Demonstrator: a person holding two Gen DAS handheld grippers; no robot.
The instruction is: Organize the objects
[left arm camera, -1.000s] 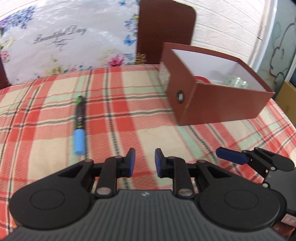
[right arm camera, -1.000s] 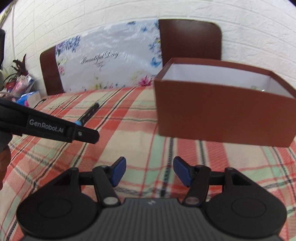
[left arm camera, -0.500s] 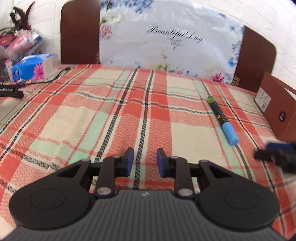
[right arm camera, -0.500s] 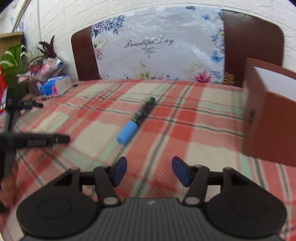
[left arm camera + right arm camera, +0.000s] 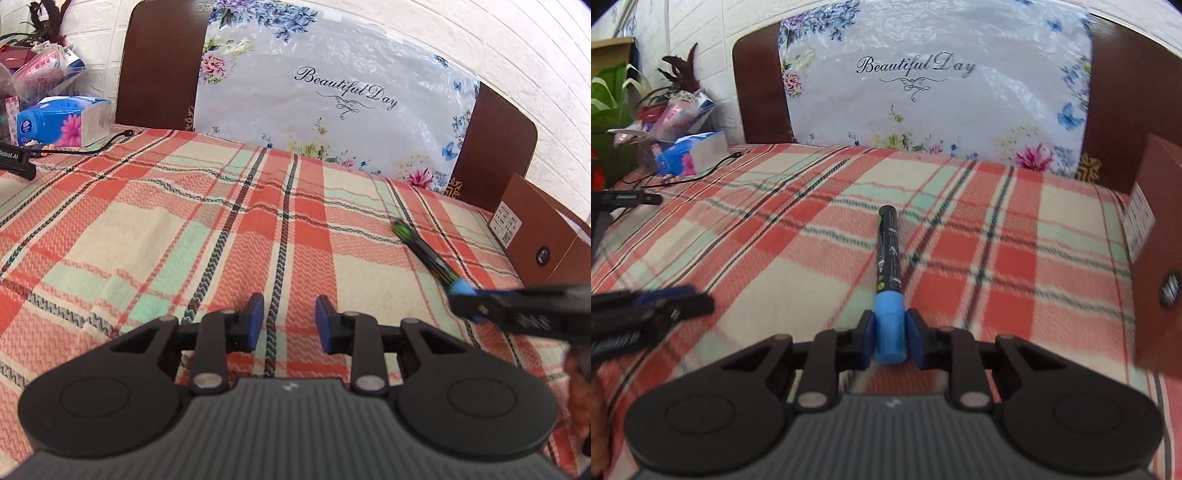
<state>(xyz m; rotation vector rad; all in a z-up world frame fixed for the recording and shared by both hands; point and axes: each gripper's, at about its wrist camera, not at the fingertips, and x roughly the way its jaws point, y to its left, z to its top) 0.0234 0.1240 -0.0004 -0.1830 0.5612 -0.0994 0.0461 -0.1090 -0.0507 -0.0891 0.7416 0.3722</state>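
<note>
- Left wrist view: your left gripper hung over the plaid tablecloth with its blue pads apart and nothing between them; the jaws had just been opening a little.
- In that same view the marker lay at about 2 o'clock from those fingertips, its black and green barrel blurred and slanting away toward 11 o'clock, its light blue cap at the near end.
- Your right gripper came in from 3 o'clock as a dark blurred bar, and its tip met the marker's cap.
- The brown cardboard box stood at the right edge, just beyond the marker, with a white label on its end wall.
- A tissue pack sat at 10 o'clock by the far left corner, and a floral sheet reading "Beautiful Day" leaned against the brown headboard at 12 o'clock.
- Right wrist view: your right gripper had just closed and was clamped on the marker at its blue cap, a pad pressed on each side.
- The barrel ran straight ahead toward 12 o'clock over the cloth.
- The box stood at 3 o'clock, apart from the marker.
- Your left gripper showed at 9 o'clock, blurred, so you could not read its jaws from here.
</note>
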